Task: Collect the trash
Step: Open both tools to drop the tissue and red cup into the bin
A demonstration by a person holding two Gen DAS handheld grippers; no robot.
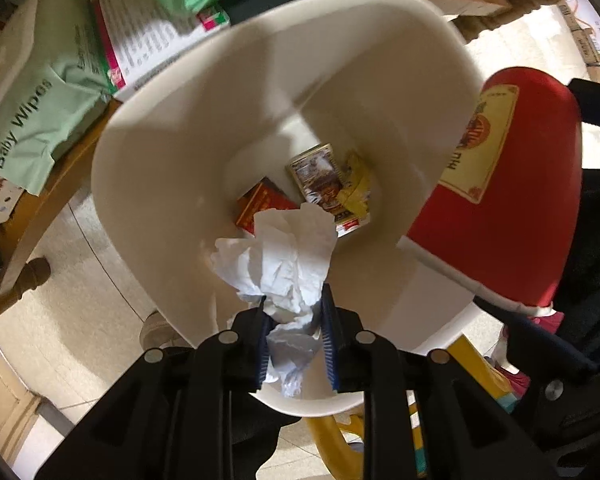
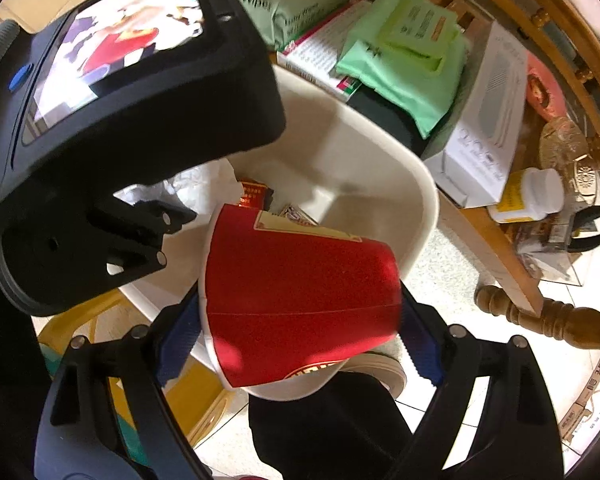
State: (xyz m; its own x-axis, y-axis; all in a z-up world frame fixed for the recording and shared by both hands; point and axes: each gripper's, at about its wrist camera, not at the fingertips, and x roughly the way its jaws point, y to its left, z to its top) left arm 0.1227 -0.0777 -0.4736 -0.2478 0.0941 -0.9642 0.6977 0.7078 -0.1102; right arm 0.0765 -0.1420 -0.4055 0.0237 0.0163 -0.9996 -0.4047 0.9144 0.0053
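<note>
A cream waste bin (image 1: pixel 148 168) stands below both grippers, with a red packet (image 1: pixel 262 200) and a printed box (image 1: pixel 320 176) at its bottom. My left gripper (image 1: pixel 294 300) is shut on a crumpled white tissue (image 1: pixel 284 256) and hangs over the bin's mouth. My right gripper (image 2: pixel 300 324) is shut on a red paper cup (image 2: pixel 300 296), held sideways across its wall above the bin's (image 2: pixel 416 188) near rim. The cup (image 1: pixel 512 184) also shows at the right of the left wrist view. The left gripper's body with its screen (image 2: pixel 120 32) fills the upper left of the right wrist view.
A wooden table (image 2: pixel 496 252) beside the bin carries baby wipes (image 1: pixel 28 112), a book (image 1: pixel 144 40), green packs (image 2: pixel 412 64), a white box (image 2: pixel 484 128) and a yellow bottle (image 2: pixel 528 196). A yellow stool (image 1: pixel 328 436) stands under the bin on the tiled floor (image 2: pixel 440 276). A carved chair leg (image 2: pixel 540 312) sticks out at right.
</note>
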